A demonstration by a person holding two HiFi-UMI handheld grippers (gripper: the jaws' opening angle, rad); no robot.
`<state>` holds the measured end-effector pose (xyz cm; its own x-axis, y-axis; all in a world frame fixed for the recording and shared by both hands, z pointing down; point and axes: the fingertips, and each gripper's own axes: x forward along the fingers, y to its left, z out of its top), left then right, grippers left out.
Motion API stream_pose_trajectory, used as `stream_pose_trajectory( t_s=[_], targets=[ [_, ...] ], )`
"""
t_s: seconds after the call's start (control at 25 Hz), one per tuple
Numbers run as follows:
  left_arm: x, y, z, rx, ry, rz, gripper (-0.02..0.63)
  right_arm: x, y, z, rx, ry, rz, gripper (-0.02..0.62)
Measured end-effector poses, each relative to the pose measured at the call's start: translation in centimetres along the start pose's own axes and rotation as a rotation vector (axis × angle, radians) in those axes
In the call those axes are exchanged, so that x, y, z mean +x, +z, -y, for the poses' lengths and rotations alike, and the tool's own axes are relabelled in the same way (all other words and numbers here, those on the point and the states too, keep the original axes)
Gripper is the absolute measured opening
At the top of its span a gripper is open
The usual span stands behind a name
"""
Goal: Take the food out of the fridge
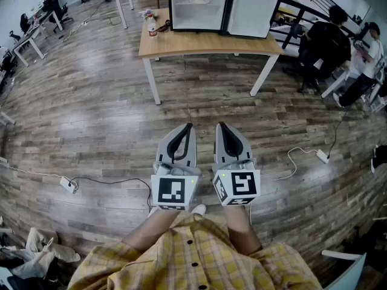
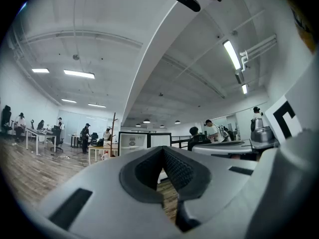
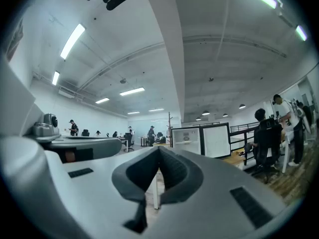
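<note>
Close to the person, the left gripper and the right gripper sit side by side, each with its jaws pressed together on nothing. Ahead is a wide stretch of wood floor, with a plug strip far out at its left side. Far off, the fridge stands at the table's back edge, its door swung open, and the food is a pale shape inside.

My left hand-held gripper and right hand-held gripper are side by side before me, over the floor. Well ahead stands the table, with the fridge on it, its door open to the right and a bottle on the table's left end.
</note>
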<state>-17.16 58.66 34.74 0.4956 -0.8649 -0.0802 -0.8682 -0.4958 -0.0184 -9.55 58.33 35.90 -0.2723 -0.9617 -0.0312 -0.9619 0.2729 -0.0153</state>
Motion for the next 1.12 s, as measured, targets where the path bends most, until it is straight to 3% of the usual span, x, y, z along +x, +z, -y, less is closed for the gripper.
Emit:
stream_pose_trajectory(
  t_s=[0.56, 0.84, 1.12],
  targets=[
    [0.5, -1.4, 1.2, -0.035, -0.001, -0.017, 0.007, -1.2, -0.4, 1.6, -0.003, -0.006, 0.006, 0.006],
    [4.9, -2.0, 1.0, -0.025, -0.025, 0.006, 0.006, 1.6, -1.2, 4.8, -0.012, -0.030, -0.005, 0.006],
    [12.6, -4.1, -1.6, -0.048, -0.035, -0.022, 0.008, 8.7, -2.1, 8.9, -0.007, -0.051, -0.009, 0.006]
  ],
)
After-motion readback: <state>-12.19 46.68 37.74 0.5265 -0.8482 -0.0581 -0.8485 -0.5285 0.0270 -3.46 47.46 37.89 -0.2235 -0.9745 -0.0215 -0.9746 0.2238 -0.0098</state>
